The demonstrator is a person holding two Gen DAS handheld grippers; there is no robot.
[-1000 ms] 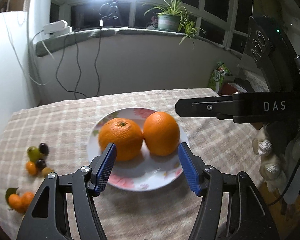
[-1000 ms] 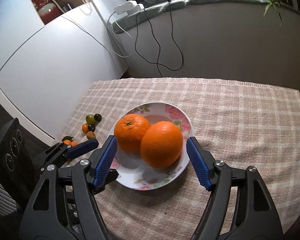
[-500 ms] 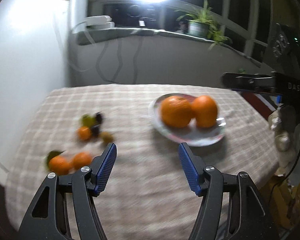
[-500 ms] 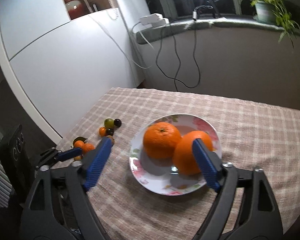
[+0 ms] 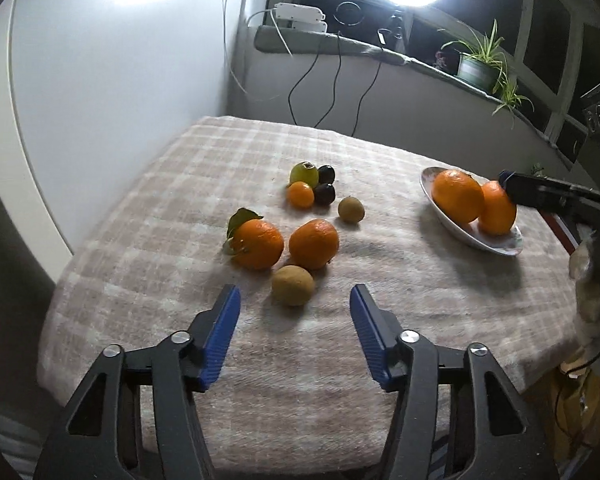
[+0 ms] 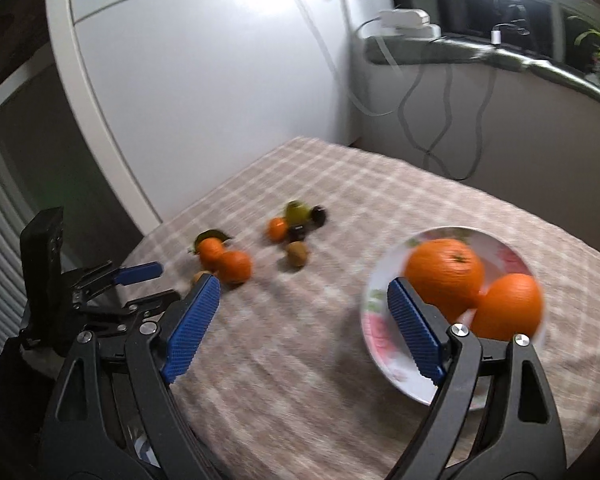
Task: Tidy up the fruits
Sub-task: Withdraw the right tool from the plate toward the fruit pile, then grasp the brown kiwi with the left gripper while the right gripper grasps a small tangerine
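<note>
**Loose fruit ahead of the left gripper, two oranges on the plate**

In the left wrist view, the left gripper is seen at the lower centre of the frame with its blue pads apart and closing; nothing is held between them. A brown kiwi lies on the checked tablecloth just beyond the fingertips, in line with the gap but not touched by either pad. Directly above it in the frame, two mandarins are placed side by side: one with a green leaf to the left, the other to the right. Higher up, a tight cluster is formed by a green fruit, a small orange fruit and two dark fruits, with a second small kiwi set slightly apart to the right.

At the right of the frame, a flowered plate carries two large oranges touching each other.

In the right wrist view, which is blurred, the right gripper is shown wide open and empty. Its right pad overlaps the plate's left rim in the picture; whether it touches cannot be told.
</note>
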